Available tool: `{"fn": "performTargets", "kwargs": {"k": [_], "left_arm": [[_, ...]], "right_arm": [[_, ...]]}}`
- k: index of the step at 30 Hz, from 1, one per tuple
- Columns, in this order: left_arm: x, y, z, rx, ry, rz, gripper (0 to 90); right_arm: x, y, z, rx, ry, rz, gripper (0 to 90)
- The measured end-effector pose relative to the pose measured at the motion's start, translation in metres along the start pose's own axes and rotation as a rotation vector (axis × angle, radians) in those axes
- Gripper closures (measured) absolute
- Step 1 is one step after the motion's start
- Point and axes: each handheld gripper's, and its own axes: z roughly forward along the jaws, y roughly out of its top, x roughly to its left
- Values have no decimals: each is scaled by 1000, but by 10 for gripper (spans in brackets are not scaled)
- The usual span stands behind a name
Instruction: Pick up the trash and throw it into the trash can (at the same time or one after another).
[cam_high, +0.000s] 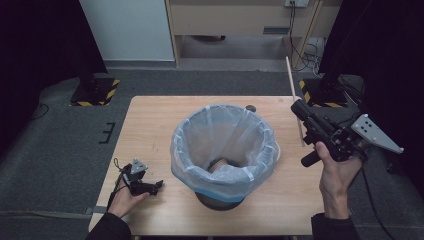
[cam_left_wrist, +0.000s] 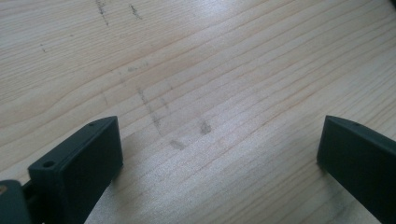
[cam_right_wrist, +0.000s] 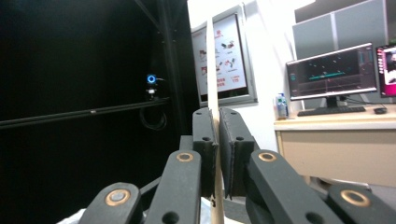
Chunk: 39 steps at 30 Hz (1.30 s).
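My right gripper (cam_high: 301, 111) is clamped on a thin wooden stick (cam_high: 294, 95), raised beside the lined bin (cam_high: 223, 150); my left gripper (cam_high: 155, 186) rests wide apart on the desk (cam_high: 150, 130).

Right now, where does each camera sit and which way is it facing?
High view: above the person's side, looking forward and down on the table and bin; both hands, both tongs.
Left gripper view: rides the left tongs, facing the tabletop close up; open jaws.
Right gripper view: rides the right tongs, raised, facing the room; jaws shut on a wooden stick.
Shared: the stick.
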Motion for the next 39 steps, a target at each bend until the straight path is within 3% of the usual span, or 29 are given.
{"fn": "performTargets", "kwargs": {"k": [18, 35, 39], "left_arm": [[0, 0, 0, 0, 0, 0, 0], [0, 0, 0, 0, 0, 0, 0], [0, 0, 0, 0, 0, 0, 0]], "right_arm": [[33, -6, 27, 48, 112, -17, 860], [57, -21, 61, 122, 171, -22, 860], [58, -22, 64, 146, 178, -10, 791]]}}
